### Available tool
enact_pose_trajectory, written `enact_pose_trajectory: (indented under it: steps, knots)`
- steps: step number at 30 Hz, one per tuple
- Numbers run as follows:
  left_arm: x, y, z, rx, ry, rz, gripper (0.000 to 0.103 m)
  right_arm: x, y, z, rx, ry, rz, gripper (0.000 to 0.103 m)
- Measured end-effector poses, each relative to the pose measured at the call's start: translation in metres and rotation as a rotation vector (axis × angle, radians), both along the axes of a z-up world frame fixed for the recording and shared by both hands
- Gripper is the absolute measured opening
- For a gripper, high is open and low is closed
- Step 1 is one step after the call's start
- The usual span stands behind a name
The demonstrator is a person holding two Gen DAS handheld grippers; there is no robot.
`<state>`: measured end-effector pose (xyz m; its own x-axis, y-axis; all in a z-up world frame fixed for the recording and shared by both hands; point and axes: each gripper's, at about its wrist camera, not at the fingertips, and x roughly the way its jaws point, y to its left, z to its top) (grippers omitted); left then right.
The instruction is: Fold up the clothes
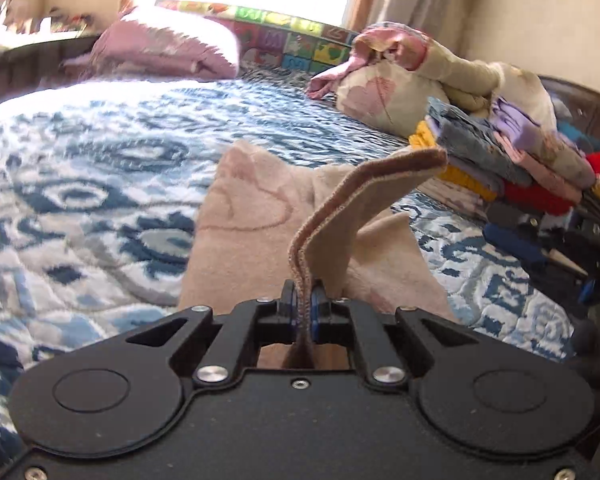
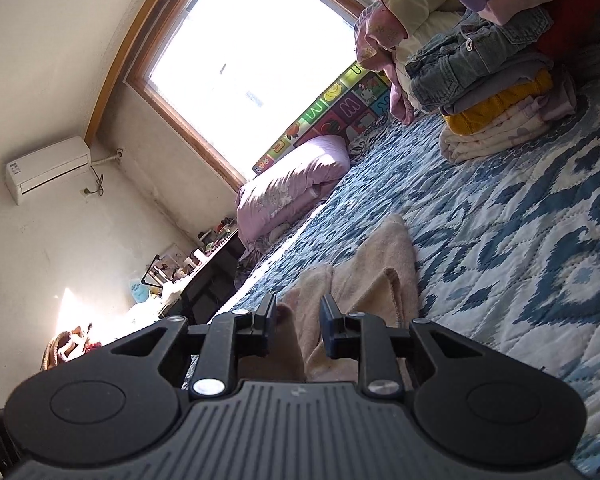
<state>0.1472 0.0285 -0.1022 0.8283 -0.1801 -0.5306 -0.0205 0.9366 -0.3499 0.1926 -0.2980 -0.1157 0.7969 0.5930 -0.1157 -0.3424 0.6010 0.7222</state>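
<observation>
A pale pink fleece garment (image 1: 252, 232) lies on the blue-and-white patterned bedspread (image 1: 100, 168). My left gripper (image 1: 306, 300) is shut on a brown-edged hem of this garment, which stands up from the jaws and bends to the right. In the right wrist view the same garment (image 2: 376, 276) lies just ahead on the bedspread (image 2: 520, 240). My right gripper (image 2: 298, 316) is open, its fingers on either side of a fold of the garment and not closed on it.
A stack of folded clothes (image 1: 512, 160) stands at the right of the bed, also in the right wrist view (image 2: 500, 80). A pink pillow (image 1: 168, 44) and a colourful mat (image 1: 292, 36) lie by the window. A bundled quilt (image 1: 400, 80) sits behind the stack.
</observation>
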Motion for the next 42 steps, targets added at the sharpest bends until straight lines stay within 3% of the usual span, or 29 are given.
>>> enact_pose_trajectory:
  steps: [3, 6, 10, 13, 17, 20, 24, 27, 30, 33, 35, 39, 42]
  knots:
    - [-0.003, 0.022, -0.013, -0.133, 0.057, 0.043, 0.005, 0.002, 0.016, 0.002, -0.034, -0.009, 0.046, 0.026]
    - [-0.005, 0.033, -0.018, -0.208, 0.061, 0.042, 0.005, 0.003, 0.035, 0.005, -0.079, -0.023, 0.100, 0.026]
    - [0.002, 0.036, -0.015, -0.175, 0.053, -0.024, 0.006, -0.004, 0.069, 0.014, -0.193, -0.071, 0.192, 0.026]
    - [0.008, 0.047, -0.013, -0.191, 0.037, -0.064, 0.006, -0.014, 0.099, 0.019, -0.321, -0.116, 0.275, 0.026]
    - [0.028, 0.061, -0.008, -0.175, 0.012, -0.080, 0.007, -0.035, 0.138, 0.018, -0.509, -0.169, 0.390, 0.026]
    - [0.045, 0.067, -0.010, -0.172, 0.024, -0.104, 0.008, -0.050, 0.155, 0.018, -0.589, -0.199, 0.441, 0.026]
    - [0.059, 0.058, -0.010, -0.132, 0.026, -0.237, 0.008, -0.062, 0.161, 0.020, -0.609, -0.222, 0.451, 0.026]
    - [0.059, 0.057, -0.004, -0.162, 0.004, -0.315, 0.008, -0.067, 0.163, 0.023, -0.598, -0.256, 0.453, 0.026]
    - [0.064, 0.060, -0.010, -0.099, 0.042, -0.286, 0.008, -0.069, 0.173, 0.019, -0.651, -0.253, 0.490, 0.026]
    - [0.070, 0.072, -0.016, -0.115, 0.065, -0.248, 0.012, -0.072, 0.190, 0.006, -0.767, -0.216, 0.552, 0.025]
    - [0.075, 0.080, -0.015, -0.120, 0.055, -0.228, 0.020, -0.083, 0.197, 0.005, -0.821, -0.244, 0.557, 0.026]
    - [0.089, 0.096, -0.012, -0.161, 0.019, -0.204, 0.023, -0.092, 0.198, 0.010, -0.821, -0.273, 0.553, 0.025]
    - [0.106, 0.095, -0.011, -0.154, -0.003, -0.241, 0.023, -0.099, 0.205, 0.007, -0.873, -0.275, 0.585, 0.025]
